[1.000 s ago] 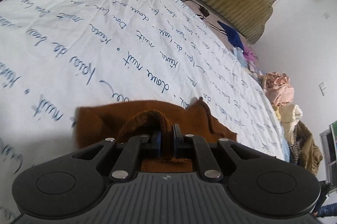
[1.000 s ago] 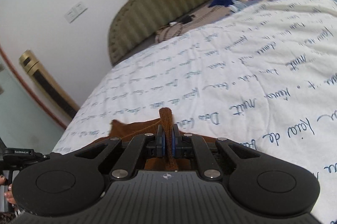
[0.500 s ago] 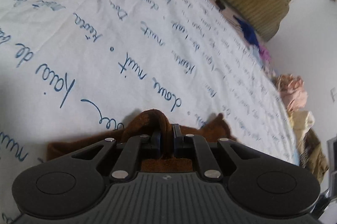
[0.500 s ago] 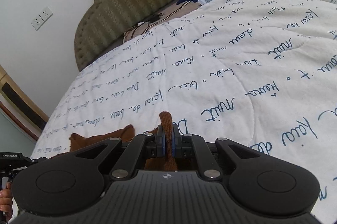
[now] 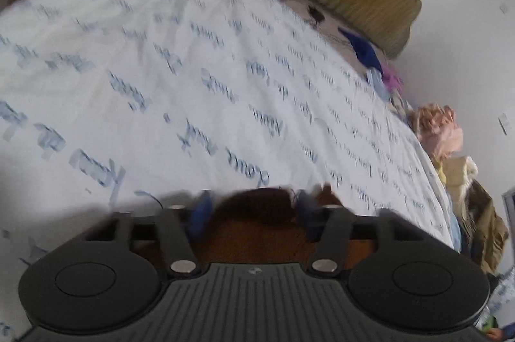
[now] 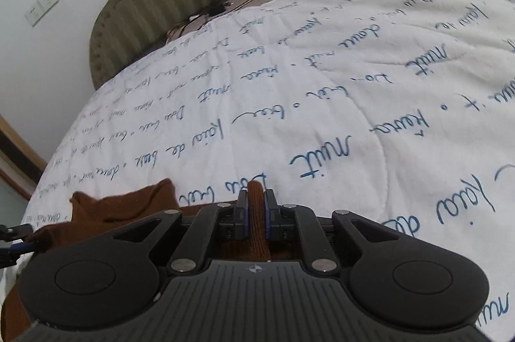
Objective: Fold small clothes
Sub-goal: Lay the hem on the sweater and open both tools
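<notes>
The brown garment (image 6: 106, 213) lies on the near edge of the bed's quilt (image 6: 322, 103). The right gripper (image 6: 255, 214) has its jaws clamped on a ribbed fold of it; the left gripper (image 5: 254, 213) has jaws spread wide, with cloth lying loose between them. With one side released, any right-hand pull may drag the garment askew and undo the fold.
</notes>
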The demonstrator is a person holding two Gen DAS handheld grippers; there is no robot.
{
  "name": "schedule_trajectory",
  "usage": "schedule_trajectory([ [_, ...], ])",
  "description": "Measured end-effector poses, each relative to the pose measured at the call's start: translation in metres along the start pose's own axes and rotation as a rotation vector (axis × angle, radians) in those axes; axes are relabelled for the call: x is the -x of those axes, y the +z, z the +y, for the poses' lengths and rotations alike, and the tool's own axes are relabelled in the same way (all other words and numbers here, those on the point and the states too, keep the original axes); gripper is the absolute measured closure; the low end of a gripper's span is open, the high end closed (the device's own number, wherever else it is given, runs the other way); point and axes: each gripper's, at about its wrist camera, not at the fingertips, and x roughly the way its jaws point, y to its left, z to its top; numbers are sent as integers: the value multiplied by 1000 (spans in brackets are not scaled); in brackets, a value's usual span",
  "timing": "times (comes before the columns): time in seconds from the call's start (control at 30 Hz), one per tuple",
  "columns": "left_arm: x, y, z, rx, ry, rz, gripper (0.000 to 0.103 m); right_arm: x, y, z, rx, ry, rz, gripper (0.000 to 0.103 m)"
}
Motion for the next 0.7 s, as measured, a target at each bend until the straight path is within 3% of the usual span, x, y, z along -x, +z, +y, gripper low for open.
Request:
schedule_trajectory([
  [0.07, 13, 3, -2, -19, 14, -46, 31, 8, 2, -2, -23, 4, -35, 67],
  [0.2, 32, 0, -3, -25, -8, -64, 31, 35, 11, 0, -23, 15, -124, 65],
  [0.3, 41, -20, -17, -93, -26, -58, 31, 54, 14, 12, 27, 46, -141, 64],
  [0.47, 33, -70, -48, -233, -78, 17, 30, 63, -12, 47, 155, 124, 10, 60],
  [0.57, 16, -92, -47, -264, 4, 45, 30, 60, -34, 60, 173, 115, 70, 60],
  [0.63, 9, -104, -36, -281, 54, 26, 31, 57, -46, 60, 198, 49, 92, 57],
  [0.7, 12, -111, -25, -297, 31, -19, 31, 51, -56, 53, 243, -54, 99, 58],
])
